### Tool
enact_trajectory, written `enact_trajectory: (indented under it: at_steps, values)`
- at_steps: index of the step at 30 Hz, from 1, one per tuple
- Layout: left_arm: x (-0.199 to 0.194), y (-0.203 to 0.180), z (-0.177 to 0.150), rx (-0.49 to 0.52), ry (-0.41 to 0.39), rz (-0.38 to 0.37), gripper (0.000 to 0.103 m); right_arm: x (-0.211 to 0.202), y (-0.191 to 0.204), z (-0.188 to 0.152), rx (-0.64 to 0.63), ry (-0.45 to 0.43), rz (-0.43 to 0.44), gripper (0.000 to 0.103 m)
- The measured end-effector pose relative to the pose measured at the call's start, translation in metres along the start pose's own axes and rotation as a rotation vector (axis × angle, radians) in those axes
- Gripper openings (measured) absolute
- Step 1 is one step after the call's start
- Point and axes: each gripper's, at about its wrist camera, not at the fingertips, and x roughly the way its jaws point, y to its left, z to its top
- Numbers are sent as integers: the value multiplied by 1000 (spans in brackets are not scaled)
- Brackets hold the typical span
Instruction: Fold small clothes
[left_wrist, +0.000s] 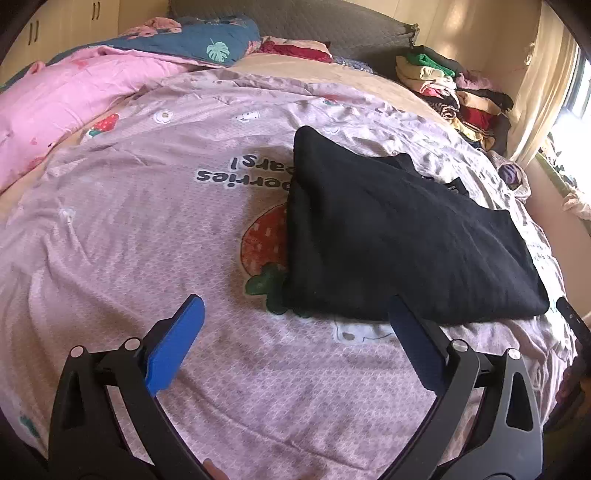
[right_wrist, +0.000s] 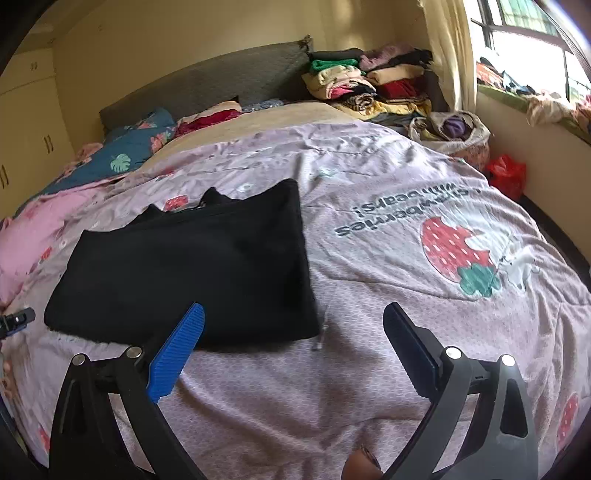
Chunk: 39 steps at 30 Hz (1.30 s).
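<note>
A black garment (left_wrist: 399, 240) lies folded into a flat rectangle on the lilac strawberry-print bedspread (left_wrist: 166, 229). In the right wrist view it (right_wrist: 192, 266) lies left of centre. My left gripper (left_wrist: 295, 314) is open and empty, just in front of the garment's near edge, its right finger (left_wrist: 413, 332) next to the near edge. My right gripper (right_wrist: 293, 325) is open and empty, its left finger (right_wrist: 181, 339) over the garment's near right corner. The tip of the other gripper (right_wrist: 18, 319) shows at the far left edge.
A stack of folded clothes (right_wrist: 369, 81) stands at the head of the bed by the curtain. A pink quilt (left_wrist: 55, 103) and a blue leaf-print quilt (left_wrist: 192, 40) lie at the far left. A bag of clothes (right_wrist: 454, 129) and a red bag (right_wrist: 506, 177) sit by the window wall.
</note>
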Motion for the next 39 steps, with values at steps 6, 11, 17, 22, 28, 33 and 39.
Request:
enact_trajectory:
  at_steps: [6, 11, 17, 22, 28, 33, 39]
  values:
    - [-6, 5, -3, 8, -10, 16, 93, -2, 24, -2, -70, 2, 17, 97]
    - [-11, 11, -5, 7, -18, 27, 93, -6, 47, -4, -140, 0, 34, 97]
    - [-14, 20, -6, -8, -28, 37, 93, -9, 78, -7, -204, 1, 72, 97]
    - [-17, 28, -5, -17, -42, 55, 93, -9, 104, -13, -251, 8, 104, 98]
    - [-18, 40, -5, -33, -53, 76, 93, -7, 140, -20, -314, 20, 150, 98]
    - [-17, 52, -6, -48, -56, 95, 93, -3, 165, -24, -362, 29, 178, 98]
    - [-14, 67, -7, -73, -50, 110, 93, 4, 197, -31, -414, 45, 209, 98]
